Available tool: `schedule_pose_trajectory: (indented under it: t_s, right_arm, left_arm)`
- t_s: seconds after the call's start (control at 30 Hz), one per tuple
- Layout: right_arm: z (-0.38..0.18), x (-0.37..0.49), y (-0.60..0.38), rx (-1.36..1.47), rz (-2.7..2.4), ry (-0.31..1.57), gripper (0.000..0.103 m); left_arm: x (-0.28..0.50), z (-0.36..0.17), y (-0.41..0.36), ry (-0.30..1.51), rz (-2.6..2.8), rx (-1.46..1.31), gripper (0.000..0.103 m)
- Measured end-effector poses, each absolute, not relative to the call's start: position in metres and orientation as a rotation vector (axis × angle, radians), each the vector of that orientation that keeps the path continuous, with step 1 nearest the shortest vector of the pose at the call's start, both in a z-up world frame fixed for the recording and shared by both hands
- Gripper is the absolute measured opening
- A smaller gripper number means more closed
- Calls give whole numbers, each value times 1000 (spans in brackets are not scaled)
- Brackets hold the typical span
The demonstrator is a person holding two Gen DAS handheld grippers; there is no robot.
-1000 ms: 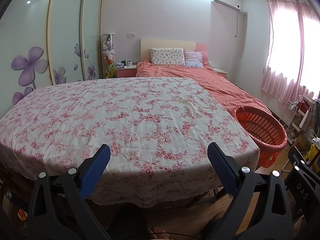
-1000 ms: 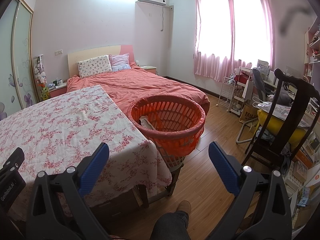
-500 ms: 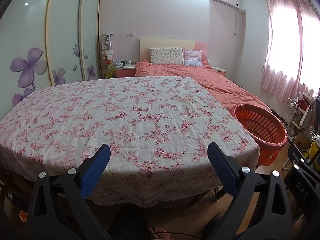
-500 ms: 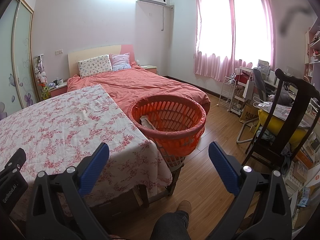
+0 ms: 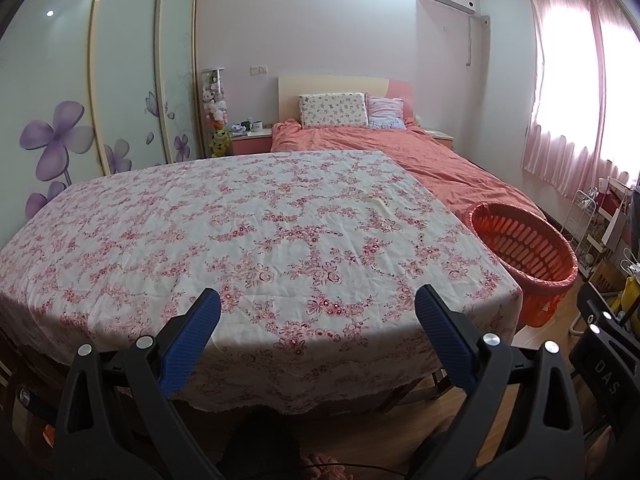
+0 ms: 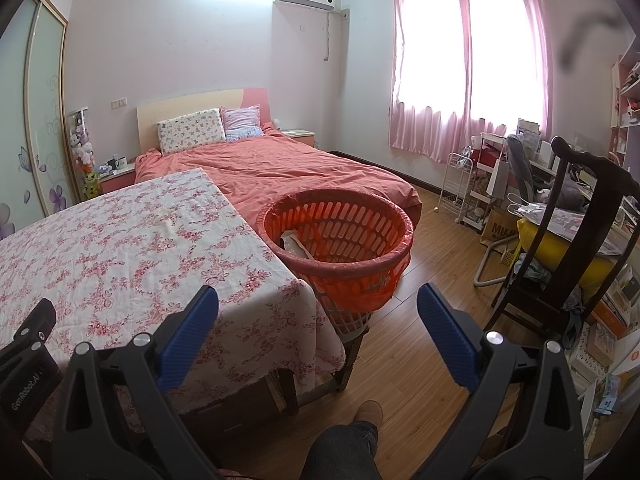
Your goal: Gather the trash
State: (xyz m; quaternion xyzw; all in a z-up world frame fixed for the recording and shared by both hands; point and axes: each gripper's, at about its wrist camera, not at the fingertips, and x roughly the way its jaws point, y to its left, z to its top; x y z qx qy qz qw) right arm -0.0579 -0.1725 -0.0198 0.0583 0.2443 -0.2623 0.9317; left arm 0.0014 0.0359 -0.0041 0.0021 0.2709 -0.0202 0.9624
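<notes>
Both my left claw (image 5: 316,320) and right claw (image 6: 318,318) gape apart holding nothing, the surface (image 5: 256,240) shows no trash, crumpled paper (image 6: 294,245) lies in the orange basket (image 6: 394,258) off its right edge, so I judge collecting nearly done, next scanning for leftovers.

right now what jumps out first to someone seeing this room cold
The table draped in a pink floral tablecloth fills the foreground, with nothing visibly lying on it. At its right corner stands a red plastic basket lined with a red bag, some pale crumpled trash already inside. Behind both lies a bed with a coral cover, and the left tongs and right tongs gape open and empty.
</notes>
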Motion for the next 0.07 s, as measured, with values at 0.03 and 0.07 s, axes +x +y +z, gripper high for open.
schedule_pose_trajectory:
  t_s: [0.03,0.07]
  right_arm:
    - [-20,-58,-172,119,-537,500,97]
    - [-20,-58,-172,119,-537,500,97]
  left_arm:
    - [2,-4,36,548,-41,5,96]
    - [1,-4,36,549,-42,5,96]
